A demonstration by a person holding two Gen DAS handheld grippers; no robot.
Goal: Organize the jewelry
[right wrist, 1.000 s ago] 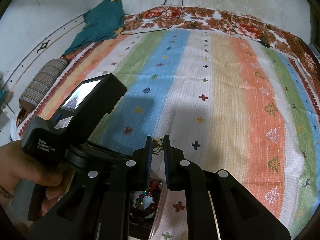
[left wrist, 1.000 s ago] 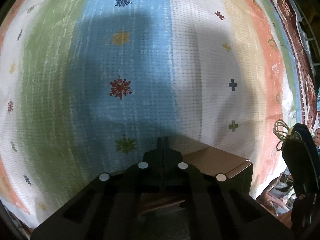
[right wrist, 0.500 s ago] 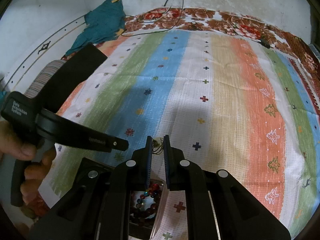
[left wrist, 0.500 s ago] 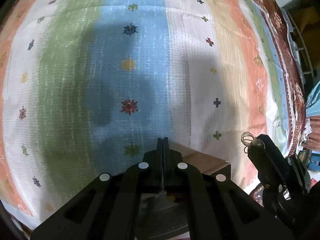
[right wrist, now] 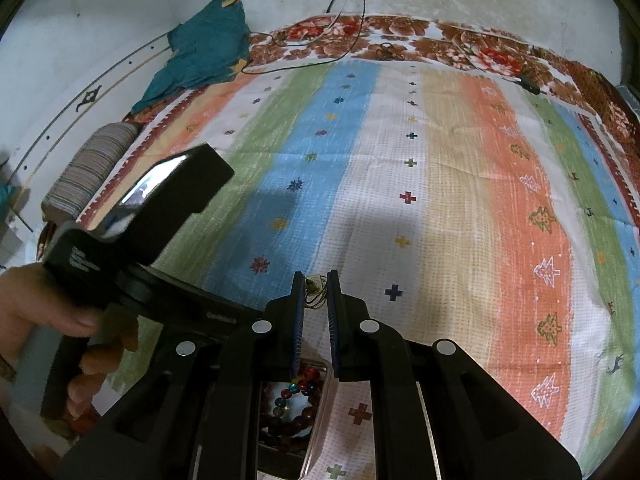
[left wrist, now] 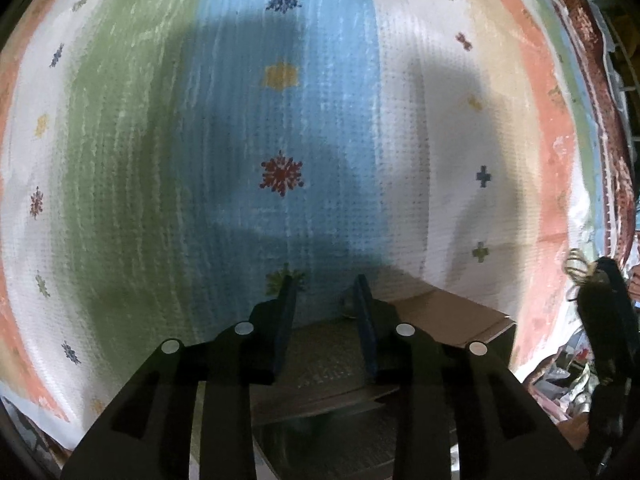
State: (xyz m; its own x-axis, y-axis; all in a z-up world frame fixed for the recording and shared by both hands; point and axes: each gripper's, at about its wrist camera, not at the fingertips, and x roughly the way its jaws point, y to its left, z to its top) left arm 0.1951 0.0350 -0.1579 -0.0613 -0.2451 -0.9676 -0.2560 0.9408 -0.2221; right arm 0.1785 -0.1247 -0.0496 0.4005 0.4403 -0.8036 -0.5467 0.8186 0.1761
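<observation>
While the striped bedspread [right wrist: 440, 184] stretches far ahead of both tools, a brown cardboard box [left wrist: 452, 312] sits just under and to the right of the left gripper [left wrist: 325, 292], whose jaws stand apart with nothing between them. Below the right gripper [right wrist: 316, 286], a clear case [right wrist: 316, 424] holds beaded bracelets [right wrist: 296, 412]. Its jaws are nearly together, pinching a small tangle of thin gold wire jewelry [right wrist: 314, 286] at the tips.
</observation>
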